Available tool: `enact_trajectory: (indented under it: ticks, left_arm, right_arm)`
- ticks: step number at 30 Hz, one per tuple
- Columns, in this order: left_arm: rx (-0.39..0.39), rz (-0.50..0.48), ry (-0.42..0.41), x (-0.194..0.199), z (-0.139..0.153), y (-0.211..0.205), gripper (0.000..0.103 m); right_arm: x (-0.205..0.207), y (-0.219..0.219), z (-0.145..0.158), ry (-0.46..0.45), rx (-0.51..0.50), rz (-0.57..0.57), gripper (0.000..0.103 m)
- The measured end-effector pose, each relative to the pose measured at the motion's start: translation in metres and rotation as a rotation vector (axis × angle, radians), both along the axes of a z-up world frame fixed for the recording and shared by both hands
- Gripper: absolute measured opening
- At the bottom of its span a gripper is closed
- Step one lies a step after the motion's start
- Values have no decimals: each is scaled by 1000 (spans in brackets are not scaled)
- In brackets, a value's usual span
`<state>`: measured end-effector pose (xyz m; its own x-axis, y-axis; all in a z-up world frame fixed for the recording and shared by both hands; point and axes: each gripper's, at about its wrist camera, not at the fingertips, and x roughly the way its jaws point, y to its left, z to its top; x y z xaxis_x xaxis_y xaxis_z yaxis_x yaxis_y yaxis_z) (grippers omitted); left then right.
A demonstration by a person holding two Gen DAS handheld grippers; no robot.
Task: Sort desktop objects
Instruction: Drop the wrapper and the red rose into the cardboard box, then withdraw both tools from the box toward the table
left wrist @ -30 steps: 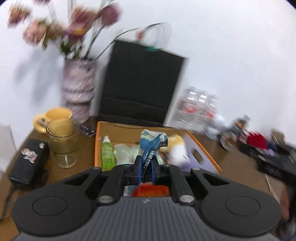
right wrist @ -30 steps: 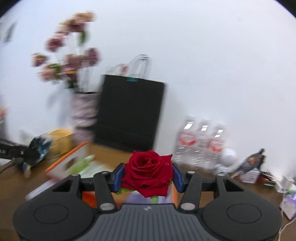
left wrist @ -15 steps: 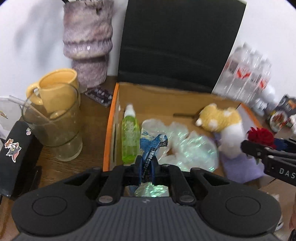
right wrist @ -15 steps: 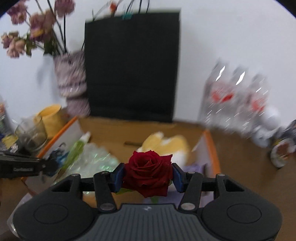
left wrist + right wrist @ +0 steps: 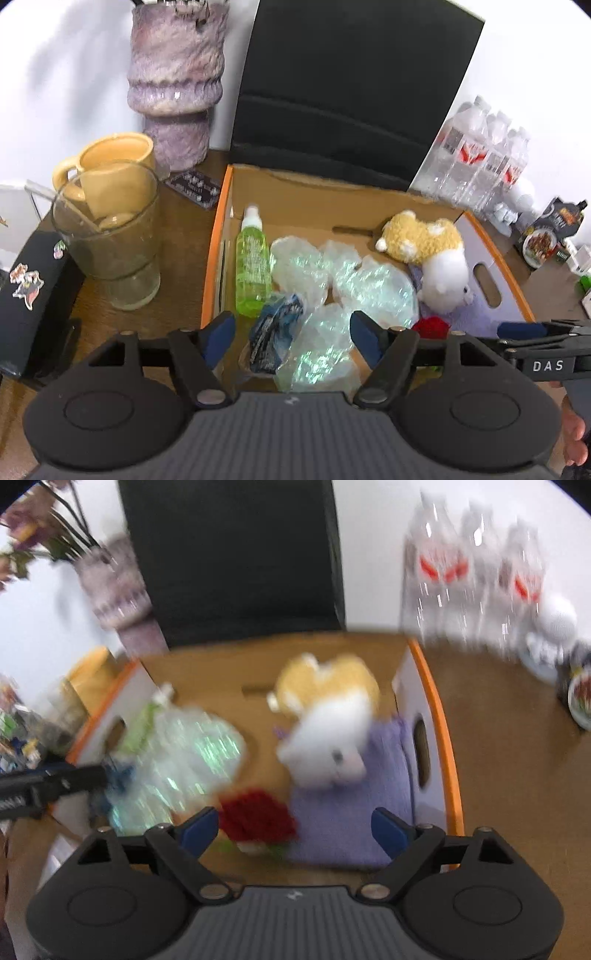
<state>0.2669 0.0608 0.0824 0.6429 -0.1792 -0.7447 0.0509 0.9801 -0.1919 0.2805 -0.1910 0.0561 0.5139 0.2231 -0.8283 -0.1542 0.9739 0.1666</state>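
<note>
Both grippers spread wide over the box, nothing held in either.

Nearest you: left gripper (image 5: 291, 338) has its jaws far apart, with the blue packet (image 5: 275, 338) lying loose between them on the crinkled clear plastic bags (image 5: 351, 280), inside the cardboard box (image 5: 218, 236). Right gripper (image 5: 291, 827) is equally wide; the red rose (image 5: 256, 818) sits below its gap at the box's near edge, beside the purple cloth (image 5: 332, 823). That view is blurred, so contact is unclear. Further in: green spray bottle (image 5: 253, 266) along the left wall, plush toy (image 5: 432, 251) to the right. Beyond the box: glass (image 5: 110, 240), yellow mug (image 5: 110, 166), vase (image 5: 175, 81), water bottles (image 5: 480, 155). Judgement: release step, both items look dropped in. Next calls for lifting both clear without snagging the bags, then checking the desk for anything left to sort.
</note>
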Motion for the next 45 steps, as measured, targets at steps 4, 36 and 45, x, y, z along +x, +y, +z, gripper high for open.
enact_trajectory:
  ticks: [4, 36, 45]
  left_arm:
    - [18, -17, 9, 1, -5, -5, 71]
    - [75, -12, -170, -115, 55, -5, 96]
    - [106, 105, -264, -240, 4, -9, 103]
  right_arm:
    - [-3, -2, -6, 46, -52, -1, 86]
    - [-106, -12, 68, -142, -55, -61, 92]
    - [-240, -27, 23, -349, 60, -125, 102]
